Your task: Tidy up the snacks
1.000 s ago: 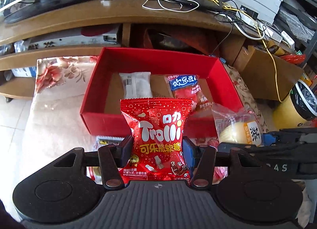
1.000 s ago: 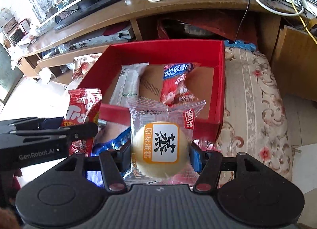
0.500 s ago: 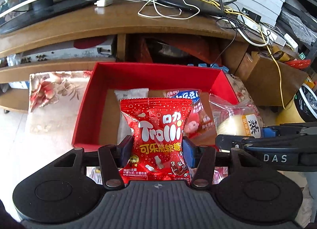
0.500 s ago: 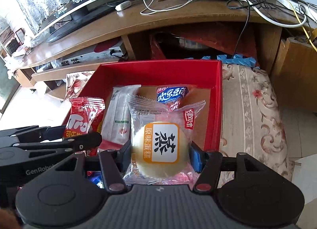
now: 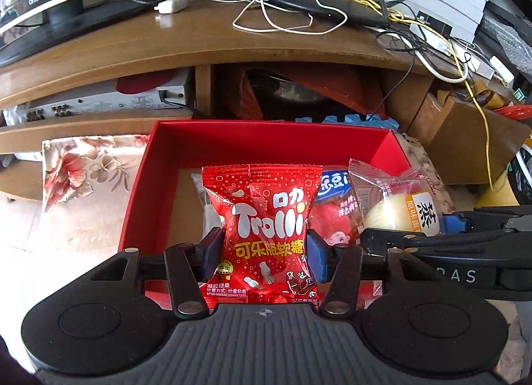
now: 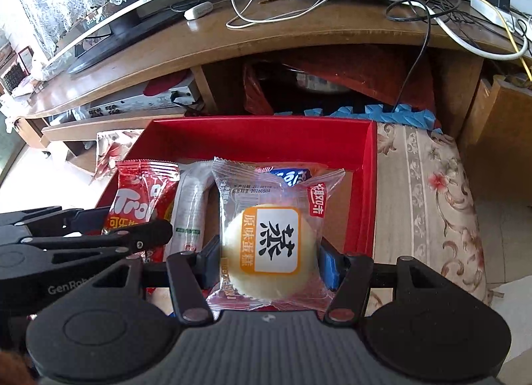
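- The left gripper (image 5: 264, 247) clamps a red Trolli bag (image 5: 266, 235) over the red box (image 5: 266, 143).
- The right gripper (image 6: 271, 260) pinches a clear-wrapped cake (image 6: 271, 245) beside it.
- The box sits on a floral cloth (image 6: 429, 205) before a wooden TV stand (image 5: 166, 49) tangled with cables (image 5: 432, 42).

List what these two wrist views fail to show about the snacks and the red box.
- Left wrist view: the white packet in the red box is mostly hidden behind the Trolli bag held by the left tool; its label is unreadable.
- Right wrist view: the blue-topped packet is largely covered by the cake packet held by the right tool.
- Both views: the box's near wall is hidden by the tools.
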The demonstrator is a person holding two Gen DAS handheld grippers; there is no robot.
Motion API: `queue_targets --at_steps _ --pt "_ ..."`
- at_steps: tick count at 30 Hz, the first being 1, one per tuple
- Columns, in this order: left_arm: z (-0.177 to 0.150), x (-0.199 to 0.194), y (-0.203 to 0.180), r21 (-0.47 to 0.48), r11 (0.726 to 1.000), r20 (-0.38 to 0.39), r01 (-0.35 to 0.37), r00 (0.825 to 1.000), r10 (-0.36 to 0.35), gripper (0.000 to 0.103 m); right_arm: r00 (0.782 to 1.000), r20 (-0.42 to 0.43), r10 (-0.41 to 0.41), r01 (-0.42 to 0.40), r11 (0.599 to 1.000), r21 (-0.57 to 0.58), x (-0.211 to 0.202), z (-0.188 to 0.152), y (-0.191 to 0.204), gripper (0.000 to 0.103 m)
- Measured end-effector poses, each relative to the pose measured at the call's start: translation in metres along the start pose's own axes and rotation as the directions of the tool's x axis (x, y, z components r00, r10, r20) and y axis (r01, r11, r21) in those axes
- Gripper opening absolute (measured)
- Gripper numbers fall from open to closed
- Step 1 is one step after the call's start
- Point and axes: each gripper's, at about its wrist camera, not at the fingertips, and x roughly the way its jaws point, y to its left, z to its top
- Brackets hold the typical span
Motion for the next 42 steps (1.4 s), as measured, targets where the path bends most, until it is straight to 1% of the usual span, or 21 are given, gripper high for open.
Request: queue_targets --at_steps 19,42 --pt "0.005 0.035 0.007 -0.003 0.999 -0.045 -0.042 0.998 0.042 0.060 0.999 -0.036 -0.021 0.021 1.000 -0.001 0.038 0.008 -0.008 0.055" --pt "0.003 0.049 0.009 -0.004 0.998 -0.085 -0.062 0.994 0.061 0.059 0.997 -0.027 -0.077 0.075 0.995 -0.071 0.050 0.004 -0.002 0.055"
